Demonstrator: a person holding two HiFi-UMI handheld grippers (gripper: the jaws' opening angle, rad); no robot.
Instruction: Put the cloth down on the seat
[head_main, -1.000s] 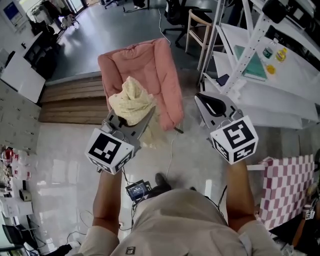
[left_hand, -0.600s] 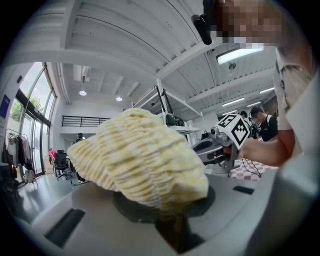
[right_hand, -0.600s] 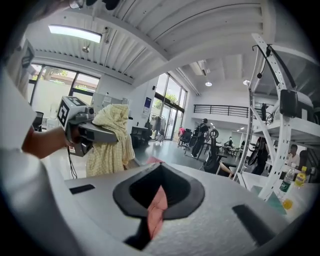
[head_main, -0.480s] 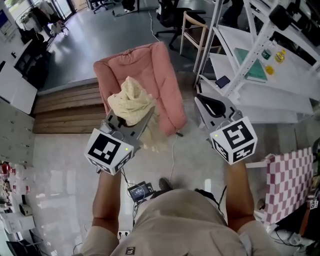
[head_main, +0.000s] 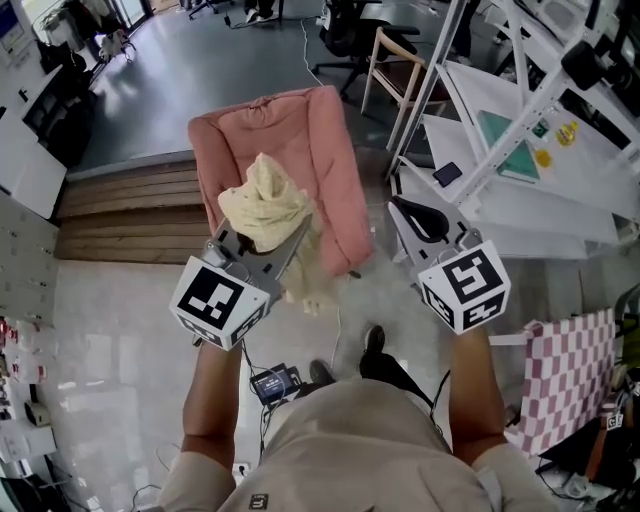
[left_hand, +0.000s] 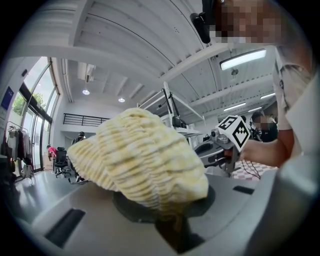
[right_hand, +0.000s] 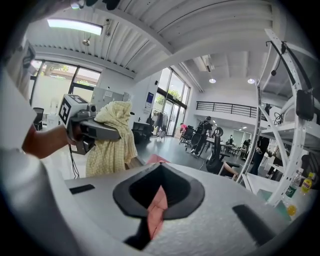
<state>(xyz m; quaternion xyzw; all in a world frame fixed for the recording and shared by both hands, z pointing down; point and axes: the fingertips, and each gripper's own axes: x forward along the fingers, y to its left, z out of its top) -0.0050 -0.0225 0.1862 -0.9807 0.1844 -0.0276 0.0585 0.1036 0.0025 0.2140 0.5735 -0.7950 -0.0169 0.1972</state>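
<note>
Here we are, looking down over the person's shoulders, and the left tongs (head_main: 264, 241) at eleven o'clock have the cloth (head_main: 262, 200) firmly in hand. The jaws are nipped in on a thick bunch of the yellow, ribbed fabric. The left gripper view confirms it, with the wad swelling out above the pads and a tail caught down in the slot between them. Gripped by one bunch like that, the rest simply drapes: a loose tail hangs off the six o'clock side of the tongs, clear of the floor.

The target sits dead ahead at twelve o'clock. It's the pink padded seat (head_main: 320, 130), with its raised sides and back, standing on the floor just past the wooden step (head_main: 130, 205). In the head view the cloth overlaps the seat's near half, but I judge it's in the air and not yet resting on the cushion, since it hangs free from the jaws.

Over at one o'clock, the right tongs (head_main: 418, 214) have their jaws drawn together with nothing in them. Through the thin slit in the right gripper view you just catch pink from the seat beyond. They're held off to the side, I'd say, to leave the drop to the left tongs and to be on hand for spreading.

A white bench (head_main: 560, 205) with its frame crowds in at two o'clock, which would explain keeping everything central. The put-down itself remains to be done: over the cushion, lower, then release.
</note>
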